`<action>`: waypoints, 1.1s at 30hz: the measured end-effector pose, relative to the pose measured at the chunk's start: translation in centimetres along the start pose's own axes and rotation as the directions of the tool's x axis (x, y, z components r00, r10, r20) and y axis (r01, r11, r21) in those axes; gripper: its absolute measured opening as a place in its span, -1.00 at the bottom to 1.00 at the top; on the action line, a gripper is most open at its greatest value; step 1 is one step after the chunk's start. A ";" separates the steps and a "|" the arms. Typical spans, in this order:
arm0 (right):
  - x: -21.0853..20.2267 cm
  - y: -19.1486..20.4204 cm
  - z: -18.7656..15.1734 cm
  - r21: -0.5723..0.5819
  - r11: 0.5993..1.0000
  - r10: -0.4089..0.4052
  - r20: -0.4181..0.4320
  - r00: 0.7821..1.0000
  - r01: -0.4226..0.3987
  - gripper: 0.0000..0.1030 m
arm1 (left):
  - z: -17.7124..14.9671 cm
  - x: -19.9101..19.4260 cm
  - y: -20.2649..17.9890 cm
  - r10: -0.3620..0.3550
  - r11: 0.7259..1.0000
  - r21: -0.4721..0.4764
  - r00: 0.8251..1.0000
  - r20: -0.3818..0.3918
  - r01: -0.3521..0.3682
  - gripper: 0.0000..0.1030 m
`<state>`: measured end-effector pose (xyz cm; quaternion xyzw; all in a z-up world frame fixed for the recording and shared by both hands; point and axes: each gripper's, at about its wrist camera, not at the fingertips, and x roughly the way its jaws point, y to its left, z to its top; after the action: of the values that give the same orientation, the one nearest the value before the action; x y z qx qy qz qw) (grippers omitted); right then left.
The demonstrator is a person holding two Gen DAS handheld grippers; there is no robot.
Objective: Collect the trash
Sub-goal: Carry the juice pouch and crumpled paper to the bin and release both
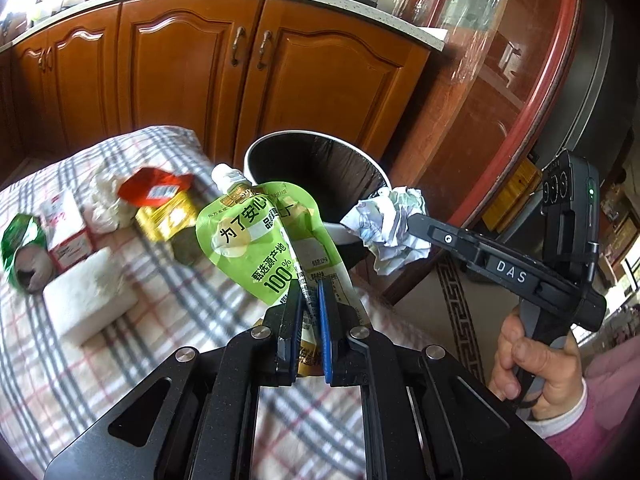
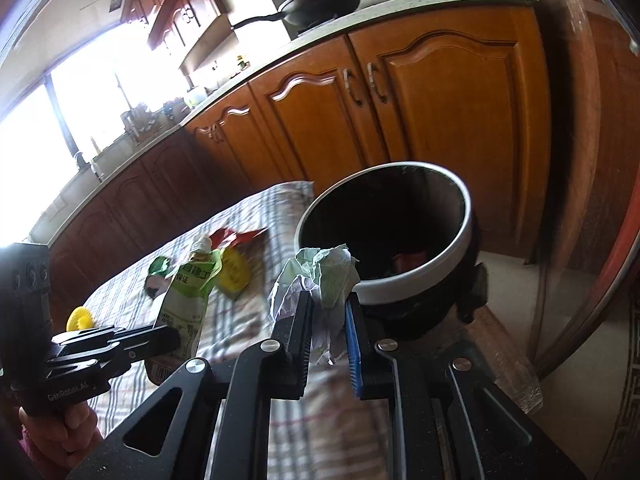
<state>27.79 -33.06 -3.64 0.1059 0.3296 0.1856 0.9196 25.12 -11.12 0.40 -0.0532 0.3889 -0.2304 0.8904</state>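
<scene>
Left gripper (image 1: 310,300) clamped on the lower edge of a green spouted pouch (image 1: 256,236), pouch raised ahead of the pads, white spout tipped up and away. Right gripper (image 2: 328,312) pinched on a crumpled paper ball (image 2: 320,276), paper bulging above and ahead of the fingertips. Straight ahead of both claws, just past the held items: black bin with white rim (image 2: 440,276), open, dark-lined, something red inside. Left of the left claw, on the checked tablecloth (image 1: 80,380): white block (image 1: 86,296), yellow packet with red wrapper (image 1: 164,208), small carton (image 1: 66,228), green wrapper (image 1: 20,240). Beyond, wooden cabinet doors (image 1: 192,68).
</scene>
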 end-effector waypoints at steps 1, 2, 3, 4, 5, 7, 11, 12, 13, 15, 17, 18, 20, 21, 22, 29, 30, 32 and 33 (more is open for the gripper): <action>0.1 -0.3 0.3 0.000 1.000 -0.005 0.002 1.000 0.005 -0.70 | 0.4 0.3 -0.1 -0.001 1.000 0.005 1.000 0.000 0.001 -0.87; 0.2 -0.6 0.6 0.002 1.000 -0.012 0.005 1.000 0.012 -0.70 | 0.7 0.6 -0.3 -0.002 1.000 0.009 1.000 -0.001 0.002 -0.87; 0.4 -1.0 1.0 0.003 1.000 -0.020 0.008 1.000 0.020 -0.70 | 1.2 1.0 -0.5 -0.005 1.000 0.015 1.000 -0.002 0.005 -0.87; 0.5 -1.3 1.5 0.002 1.000 -0.028 0.012 1.000 0.028 -0.70 | 1.6 1.4 -0.6 -0.007 1.000 0.021 1.000 -0.003 0.007 -0.87; 0.6 -1.6 1.9 0.001 0.999 -0.036 0.016 0.999 0.036 -0.70 | 2.0 1.7 -0.8 -0.008 1.000 0.026 1.000 -0.004 0.008 -0.87; 0.8 -2.0 2.6 0.000 0.999 -0.046 0.022 0.999 0.046 -0.70 | 2.8 2.6 -1.1 -0.012 0.999 0.036 1.000 -0.008 0.012 -0.87; 1.8 -3.0 4.3 0.002 0.998 -0.065 0.025 0.998 0.065 -0.69 | 4.6 4.3 -1.3 -0.014 0.999 0.052 1.000 -0.013 0.014 -0.87; 2.1 -3.2 4.6 0.003 0.998 -0.068 0.024 0.997 0.068 -0.69 | 4.9 4.6 -1.2 -0.015 0.998 0.055 1.000 -0.016 0.016 -0.87; 2.3 -3.4 5.0 0.002 0.998 -0.071 0.024 0.997 0.071 -0.69 | 5.2 5.0 -1.2 -0.017 0.998 0.056 1.000 -0.020 0.018 -0.87; 2.8 -3.6 5.5 -0.001 0.997 -0.077 0.022 0.997 0.077 -0.69 | 6.0 6.0 -1.1 -0.028 0.998 0.053 0.999 -0.032 0.030 -0.87; 3.5 -4.0 6.1 -0.004 0.996 -0.085 0.017 0.996 0.085 -0.69 | 6.6 6.8 -1.0 -0.031 0.998 0.053 0.999 -0.037 0.033 -0.87; 3.8 -4.2 6.3 -0.004 0.996 -0.088 0.015 0.996 0.088 -0.69 | 6.9 7.2 -0.9 -0.032 0.998 0.052 0.999 -0.042 0.034 -0.87; 4.4 -4.5 6.6 -0.001 0.996 -0.091 0.005 0.996 0.091 -0.69 | 7.4 7.9 -0.8 -0.040 0.998 0.045 0.998 -0.049 0.043 -0.87; 4.7 -4.8 6.8 0.001 0.996 -0.091 0.000 0.996 0.091 -0.69 | 7.8 8.4 -0.7 -0.045 0.998 0.040 0.998 -0.053 0.047 -0.87; 5.0 -5.0 6.9 0.001 0.996 -0.094 -0.005 0.996 0.094 -0.69 | 7.9 8.6 -0.6 -0.047 0.998 0.037 0.997 -0.057 0.050 -0.87; 6.7 -6.0 7.5 0.000 0.993 -0.117 -0.029 0.993 0.117 -0.69 | 9.1 11.0 -0.6 -0.038 0.999 0.034 0.996 -0.081 0.040 -0.87; 6.8 -6.1 7.6 0.001 0.993 -0.119 -0.031 0.992 0.119 -0.69 | 9.1 11.2 -0.6 -0.036 0.999 0.035 0.996 -0.084 0.039 -0.87; 7.2 -6.3 7.7 0.001 0.992 -0.124 -0.035 0.992 0.124 -0.69 | 8.9 11.6 -0.5 -0.034 0.999 0.035 0.995 -0.091 0.037 -0.86; 7.4 -6.4 7.7 0.003 0.992 -0.122 -0.039 0.992 0.122 -0.65 | 9.0 11.7 -0.5 -0.032 0.999 0.033 0.995 -0.095 0.036 -0.85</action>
<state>39.79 -36.41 -3.99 0.0845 0.3539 0.1301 0.9223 38.28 -17.65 -1.08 -0.0336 0.4256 -0.2544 0.8678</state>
